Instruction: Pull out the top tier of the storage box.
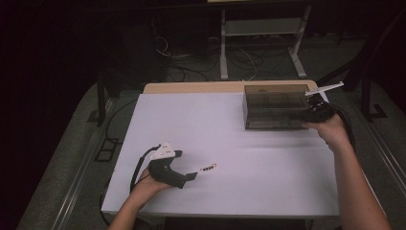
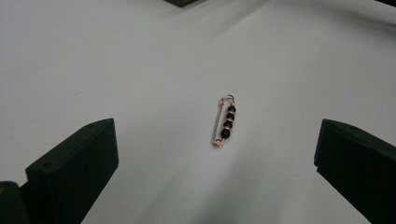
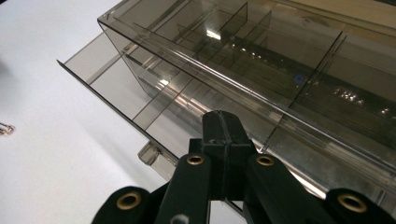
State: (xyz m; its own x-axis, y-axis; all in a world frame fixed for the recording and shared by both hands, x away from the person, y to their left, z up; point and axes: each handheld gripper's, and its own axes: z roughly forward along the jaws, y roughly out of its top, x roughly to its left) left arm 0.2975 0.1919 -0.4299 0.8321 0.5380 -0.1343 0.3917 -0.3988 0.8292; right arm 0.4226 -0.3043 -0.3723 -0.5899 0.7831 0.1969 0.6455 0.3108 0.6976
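Note:
A small gold safety pin (image 2: 224,121) strung with dark beads lies flat on the white table; from above the pin (image 1: 208,167) sits just right of my left gripper (image 1: 186,165). That left gripper (image 2: 215,135) is open, its two black jaws wide apart either side of the pin and not touching it. At the back right stands a smoked clear organiser box (image 1: 275,108) with divided compartments. Its bottom drawer (image 3: 116,88) is pulled partly out. My right gripper (image 3: 223,126) is shut, nothing visible between its jaws, its tip close against the box's lower front beside the drawer.
The white table surface (image 1: 249,163) stretches between the two hands. The drawer's small handle tab (image 3: 149,154) juts out to the left of my right jaws. Cables and a metal stand (image 1: 261,28) lie on the floor beyond the table's far edge.

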